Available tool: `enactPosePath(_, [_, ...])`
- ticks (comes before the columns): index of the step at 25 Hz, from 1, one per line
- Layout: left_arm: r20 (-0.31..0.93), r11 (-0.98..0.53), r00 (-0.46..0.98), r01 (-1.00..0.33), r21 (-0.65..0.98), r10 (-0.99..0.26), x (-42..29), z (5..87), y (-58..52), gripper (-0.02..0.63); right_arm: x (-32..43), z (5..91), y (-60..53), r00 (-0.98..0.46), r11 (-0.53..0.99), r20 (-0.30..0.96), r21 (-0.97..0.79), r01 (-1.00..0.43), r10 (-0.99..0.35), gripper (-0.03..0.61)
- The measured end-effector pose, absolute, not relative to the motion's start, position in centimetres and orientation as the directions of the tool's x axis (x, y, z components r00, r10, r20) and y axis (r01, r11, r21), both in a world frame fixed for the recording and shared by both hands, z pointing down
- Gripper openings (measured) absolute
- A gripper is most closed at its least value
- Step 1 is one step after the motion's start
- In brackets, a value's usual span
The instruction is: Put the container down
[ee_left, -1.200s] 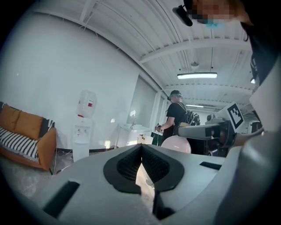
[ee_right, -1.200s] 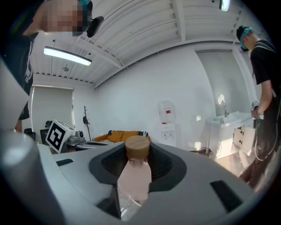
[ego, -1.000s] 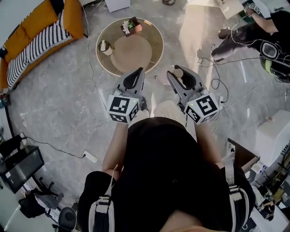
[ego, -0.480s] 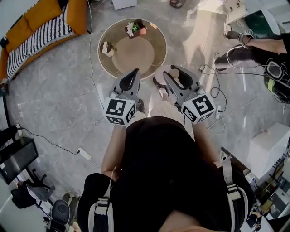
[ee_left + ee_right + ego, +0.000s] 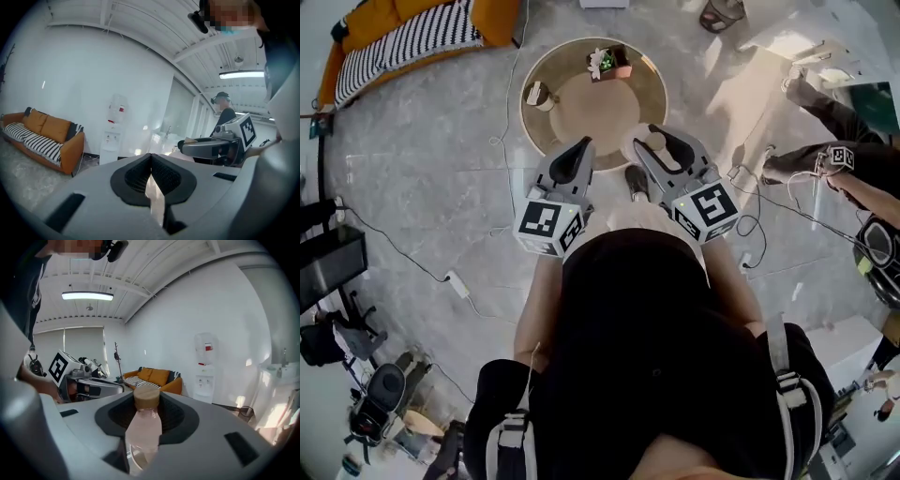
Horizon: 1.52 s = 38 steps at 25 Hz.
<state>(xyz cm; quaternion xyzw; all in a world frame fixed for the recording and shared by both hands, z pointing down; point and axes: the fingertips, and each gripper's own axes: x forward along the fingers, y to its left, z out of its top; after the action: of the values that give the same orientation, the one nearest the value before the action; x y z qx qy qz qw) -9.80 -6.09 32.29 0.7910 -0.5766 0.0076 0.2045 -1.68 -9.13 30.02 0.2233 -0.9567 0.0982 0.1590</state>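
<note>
Head view: person in a black top stands on grey stone floor (image 5: 422, 216), one pair of tongs in each hand, both held out in front of the waist, side by side and apart.

Left tongs (image 5: 579, 150): jaws brought fully together, tips meeting, nothing between them. Confirmed in left gripper view, where the dark pads close into one seam (image 5: 151, 161).

Right tongs (image 5: 664, 150): clamped on the container (image 5: 655, 142), a clear pinkish bottle with a cork-coloured cap. In right gripper view the bottle (image 5: 143, 427) lies along the jaws, cap pointing away from the camera, body squeezed between both pads; right tongs (image 5: 146, 401) closed only as far as the bottle allows.

Container position: in the air, carried, not resting on anything. From above, its cap shows just at the near rim of the round desk (image 5: 546, 141).

On the desk: a potted plant (image 5: 612, 62) at the far side, a small cup (image 5: 538, 94) at the left side, well apart from each other. Centre of the top is bare.

Surroundings: orange sofa (image 5: 412, 33) with striped cushion at upper left; thin cable (image 5: 502, 141) trailing across the floor left of the desk. Water dispenser (image 5: 205, 363) against the white wall. Another person's arm (image 5: 853, 183) at the right edge.
</note>
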Motion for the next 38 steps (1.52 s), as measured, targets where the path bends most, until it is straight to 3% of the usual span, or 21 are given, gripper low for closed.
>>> enactPosePath(15, [0.344, 0.031, 0.065, -0.963, 0.266, -0.937, -7.1, 36.3, -9.1, 0.018, 0.0, 39.2, -14.5, -0.908, 0.945, 0.397, -0.227, -0.237, -0.132, 0.135])
enactPosePath(30, [0.446, 0.13, 0.026, -0.94, 0.316, -0.895, -5.2, 43.1, -9.0, 0.018, 2.1, 52.6, -18.2, -0.843, 0.924, 0.507, -0.206, -0.321, -0.18, 0.135])
enactPosePath(38, [0.439, 0.085, 0.053, -0.953, 0.29, -0.897, -3.7, 48.4, -9.6, 0.018, 2.1, 60.1, -18.8, -0.83, 0.919, 0.516, -0.182, -0.349, -0.213, 0.135])
